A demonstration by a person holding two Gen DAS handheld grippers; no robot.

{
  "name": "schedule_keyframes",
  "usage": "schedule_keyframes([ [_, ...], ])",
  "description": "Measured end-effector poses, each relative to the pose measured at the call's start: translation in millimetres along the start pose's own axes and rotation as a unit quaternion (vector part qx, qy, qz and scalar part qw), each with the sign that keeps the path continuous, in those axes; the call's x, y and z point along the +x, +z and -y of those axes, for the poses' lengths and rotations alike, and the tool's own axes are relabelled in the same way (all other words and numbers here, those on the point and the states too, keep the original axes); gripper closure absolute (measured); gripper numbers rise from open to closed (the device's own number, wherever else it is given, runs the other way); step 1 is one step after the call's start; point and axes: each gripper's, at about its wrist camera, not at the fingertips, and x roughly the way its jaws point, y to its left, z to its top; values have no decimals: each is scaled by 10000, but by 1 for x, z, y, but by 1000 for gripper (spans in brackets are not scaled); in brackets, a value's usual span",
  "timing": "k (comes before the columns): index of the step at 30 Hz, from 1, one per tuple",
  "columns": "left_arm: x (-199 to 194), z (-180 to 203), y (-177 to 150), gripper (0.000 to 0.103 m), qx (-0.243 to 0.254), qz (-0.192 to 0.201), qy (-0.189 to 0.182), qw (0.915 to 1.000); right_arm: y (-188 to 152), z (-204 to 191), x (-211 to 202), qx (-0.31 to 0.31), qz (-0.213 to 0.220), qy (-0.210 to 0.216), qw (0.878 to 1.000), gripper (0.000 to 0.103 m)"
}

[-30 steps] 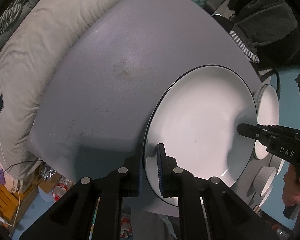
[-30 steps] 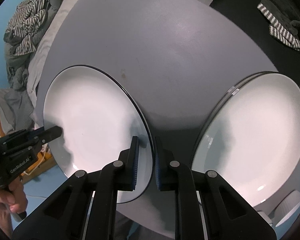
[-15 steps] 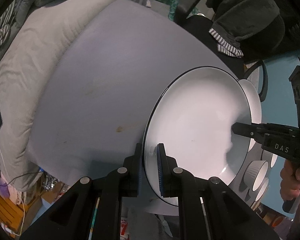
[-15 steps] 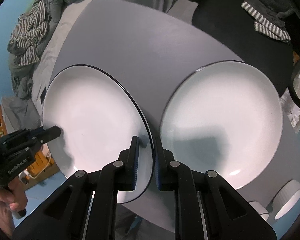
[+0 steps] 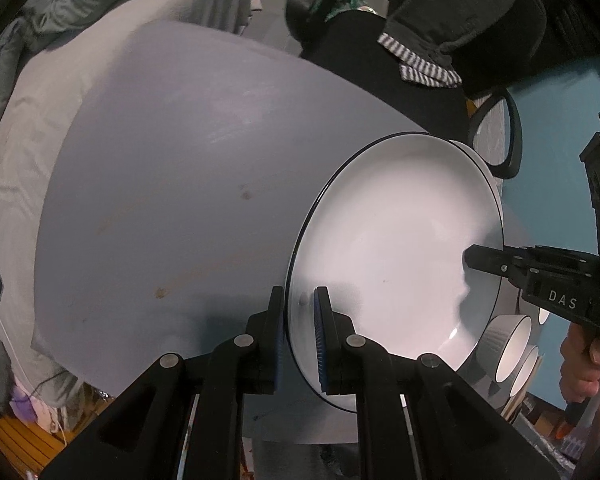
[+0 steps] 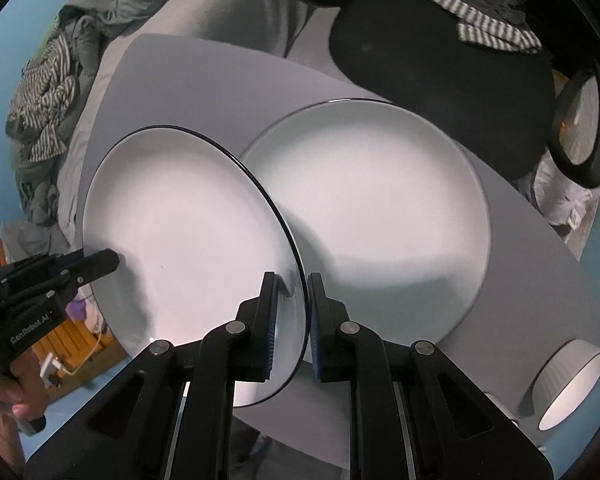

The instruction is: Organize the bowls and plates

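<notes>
My left gripper (image 5: 298,332) and right gripper (image 6: 290,320) clamp opposite rims of one white plate (image 6: 188,240), held above the surface (image 5: 160,200); the second plate (image 6: 372,216) lies on my right gripper's side.

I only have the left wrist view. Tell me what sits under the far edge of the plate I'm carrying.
Observer: A second plate lies flat on the table, partly beneath the held plate.
Operator: Report the right gripper's grip.
Observer: The right gripper clamps the held plate's rim, jaws on either side.
Operator: Say what's near that second plate.
Observer: A ribbed bowl rests on its side by the table's near right edge.
</notes>
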Motion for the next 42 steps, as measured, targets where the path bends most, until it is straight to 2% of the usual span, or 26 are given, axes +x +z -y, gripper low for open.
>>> schedule_keyframes([
  [18, 22, 54, 19, 91, 510, -196, 96, 9985, -7, 69, -10, 515, 29, -31, 9987, 88],
  [42, 31, 67, 28, 91, 562, -379, 272, 9973, -1, 81, -5, 697, -118, -90, 9975, 87],
])
